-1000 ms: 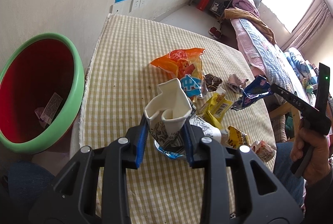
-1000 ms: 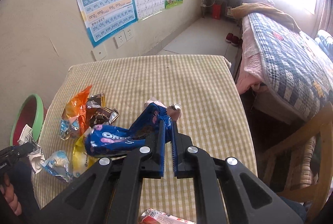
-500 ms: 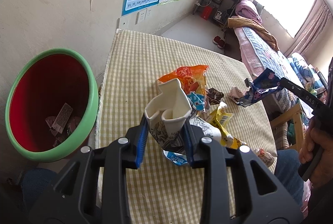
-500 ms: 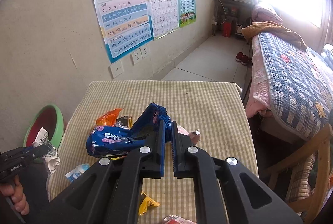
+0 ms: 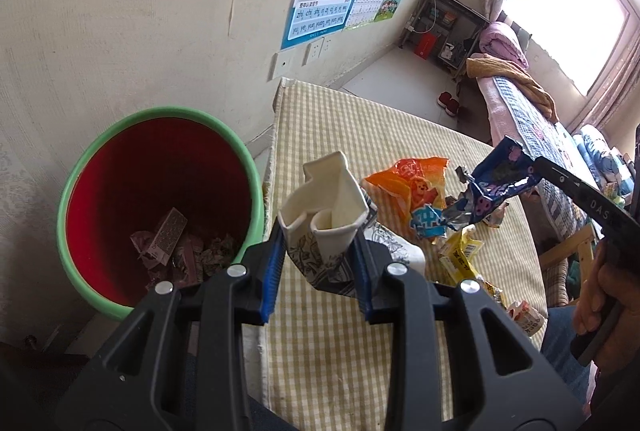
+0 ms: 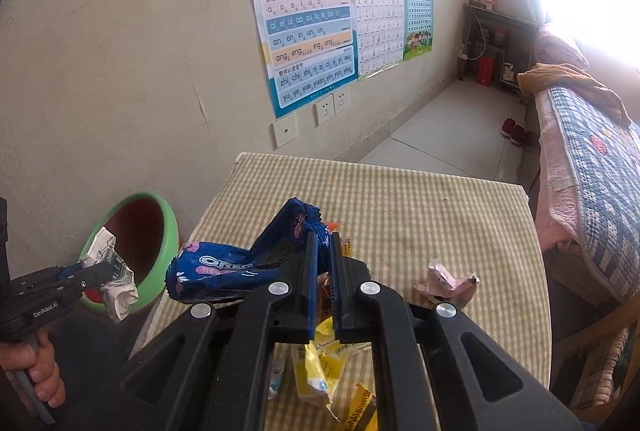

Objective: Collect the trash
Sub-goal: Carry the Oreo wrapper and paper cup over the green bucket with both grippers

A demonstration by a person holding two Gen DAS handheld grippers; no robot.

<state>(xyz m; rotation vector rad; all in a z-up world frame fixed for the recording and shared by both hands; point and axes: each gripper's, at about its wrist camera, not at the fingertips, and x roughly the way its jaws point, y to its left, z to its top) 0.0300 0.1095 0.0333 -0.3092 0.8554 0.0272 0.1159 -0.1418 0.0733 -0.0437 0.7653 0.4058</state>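
Note:
My left gripper [image 5: 318,255] is shut on a crushed white paper cup [image 5: 326,203] and holds it above the table's left edge, beside a green-rimmed red bin [image 5: 100,295] with scraps inside. It also shows in the right wrist view [image 6: 100,273], next to the bin [image 6: 170,227]. My right gripper [image 6: 325,255] is shut on a blue Oreo wrapper [image 6: 224,269], held above the table. The wrapper also shows in the left wrist view [image 5: 496,187]. An orange snack bag [image 5: 416,187], yellow wrappers [image 5: 460,257] and a pink wrapper [image 6: 446,281] lie on the checked tablecloth [image 6: 420,199].
The bin stands on the floor against the wall, left of the table. A bed [image 6: 600,167] lies to the right, with a wooden chair [image 5: 568,251] next to the table. Posters [image 6: 304,19] hang on the wall. More wrappers [image 5: 524,315] lie near the table's front edge.
My left gripper has carried the cup left toward the bin, which now shows more fully. My right gripper has lifted the Oreo wrapper higher and drifted left.

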